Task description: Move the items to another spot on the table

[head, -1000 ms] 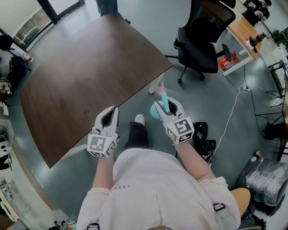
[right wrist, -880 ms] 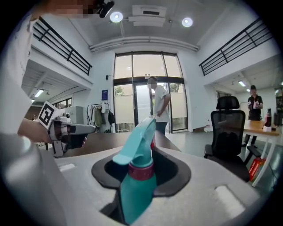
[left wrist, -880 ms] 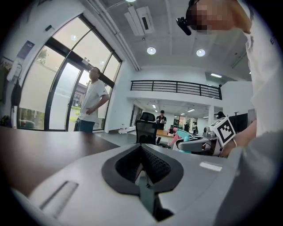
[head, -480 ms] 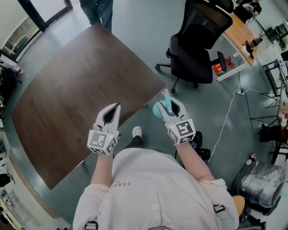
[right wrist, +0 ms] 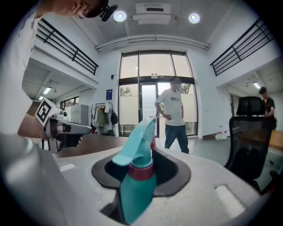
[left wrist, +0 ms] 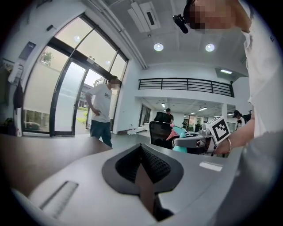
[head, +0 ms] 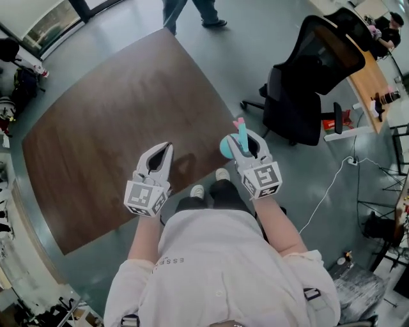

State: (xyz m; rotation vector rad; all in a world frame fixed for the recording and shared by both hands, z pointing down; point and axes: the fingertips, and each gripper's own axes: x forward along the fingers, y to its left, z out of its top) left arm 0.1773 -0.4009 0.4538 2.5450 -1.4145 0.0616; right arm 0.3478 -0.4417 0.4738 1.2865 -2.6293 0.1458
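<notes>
A teal spray bottle (head: 227, 146) with a pink trigger tip is upright in my right gripper (head: 245, 136), whose jaws are shut on its neck. In the right gripper view the spray bottle (right wrist: 136, 177) fills the gap between the pads of my right gripper (right wrist: 142, 155). It hangs just off the near right edge of the bare brown table (head: 108, 128). My left gripper (head: 167, 149) is over the table's near edge, shut with nothing in it. In the left gripper view my left gripper (left wrist: 141, 149) shows its pads meeting, and the bottle (left wrist: 179, 132) is off to its right.
A black office chair (head: 313, 76) stands on the grey floor right of the table. A person (head: 192, 9) walks past the table's far corner; that person (right wrist: 173, 117) also shows in the right gripper view. A wooden desk (head: 369, 78) and a white cable (head: 319, 191) lie further right.
Both grippers have come closer to the table's near edge, the right one still carrying the bottle. The person at the far side has walked to the right.
</notes>
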